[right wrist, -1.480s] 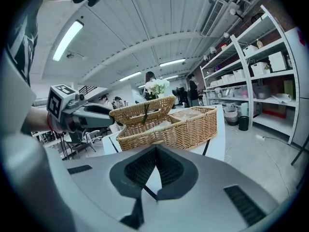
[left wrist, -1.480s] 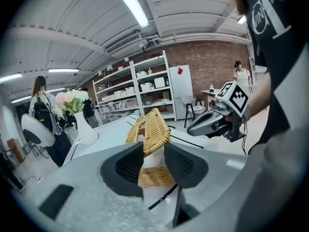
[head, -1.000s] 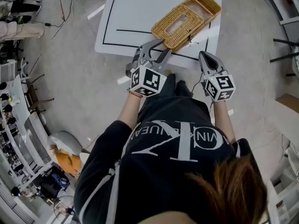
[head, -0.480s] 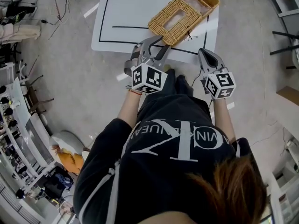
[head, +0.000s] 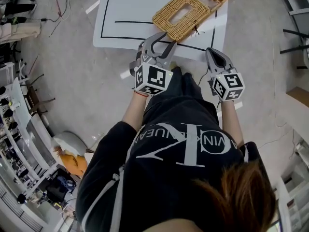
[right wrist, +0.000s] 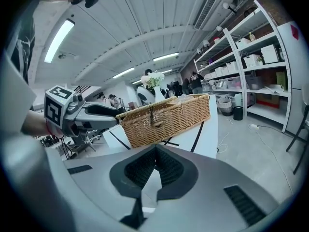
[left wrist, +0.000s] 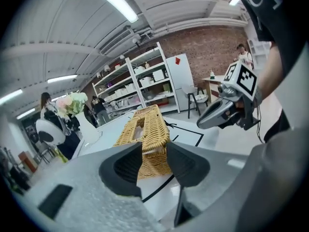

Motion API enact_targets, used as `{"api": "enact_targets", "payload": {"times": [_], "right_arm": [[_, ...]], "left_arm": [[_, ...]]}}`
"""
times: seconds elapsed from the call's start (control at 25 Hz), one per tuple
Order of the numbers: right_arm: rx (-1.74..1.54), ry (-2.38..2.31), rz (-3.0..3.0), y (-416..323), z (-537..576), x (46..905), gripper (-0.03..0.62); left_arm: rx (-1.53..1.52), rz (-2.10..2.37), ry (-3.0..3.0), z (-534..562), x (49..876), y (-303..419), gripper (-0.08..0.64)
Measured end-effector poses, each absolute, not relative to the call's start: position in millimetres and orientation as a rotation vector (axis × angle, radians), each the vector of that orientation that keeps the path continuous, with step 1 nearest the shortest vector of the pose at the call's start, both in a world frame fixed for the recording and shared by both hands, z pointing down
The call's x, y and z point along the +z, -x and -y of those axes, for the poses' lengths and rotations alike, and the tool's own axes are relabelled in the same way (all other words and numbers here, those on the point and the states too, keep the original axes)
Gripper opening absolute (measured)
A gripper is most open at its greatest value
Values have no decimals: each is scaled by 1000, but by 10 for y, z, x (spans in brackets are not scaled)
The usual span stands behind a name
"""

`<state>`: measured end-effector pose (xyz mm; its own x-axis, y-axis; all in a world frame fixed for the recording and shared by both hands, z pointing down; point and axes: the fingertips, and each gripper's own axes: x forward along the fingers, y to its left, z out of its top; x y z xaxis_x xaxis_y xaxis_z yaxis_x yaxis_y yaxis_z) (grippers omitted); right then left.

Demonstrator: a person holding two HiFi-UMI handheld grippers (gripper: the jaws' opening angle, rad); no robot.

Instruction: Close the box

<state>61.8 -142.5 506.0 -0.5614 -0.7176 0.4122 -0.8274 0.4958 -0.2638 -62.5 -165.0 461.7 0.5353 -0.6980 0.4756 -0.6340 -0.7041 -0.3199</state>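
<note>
The tan rectangular wicker box [head: 193, 21] is set at the near right corner of the white table [head: 130, 8], lid down. The left gripper [head: 163, 38] is held just short of it. Its 2 jaws have just been opening with nothing pinched, judged a release of the lid. The right gripper [head: 212, 52] is kept closed, empty and clear.

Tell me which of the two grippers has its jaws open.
The left gripper: its jaws stand apart, have just been opening, and hold nothing; the basket lies beyond them. The right gripper has its jaws together.
</note>
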Motion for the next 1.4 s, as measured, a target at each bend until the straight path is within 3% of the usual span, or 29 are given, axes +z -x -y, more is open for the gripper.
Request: {"api": "enact_targets", "payload": {"times": [0.4, 1.08, 1.4], "right_arm": [[628, -1292, 2509, -581, 1418, 5041, -2], [543, -1303, 2546, -555, 1660, 4798, -2], [507, -1357, 2552, -636, 1818, 4656, -2]], "left_arm": [[-657, -1420, 2840, 1633, 4539, 875, 139], [-432, -1725, 2776, 1899, 4293, 1405, 13], [-352, -1794, 2757, 2022, 4223, 1573, 11]]}}
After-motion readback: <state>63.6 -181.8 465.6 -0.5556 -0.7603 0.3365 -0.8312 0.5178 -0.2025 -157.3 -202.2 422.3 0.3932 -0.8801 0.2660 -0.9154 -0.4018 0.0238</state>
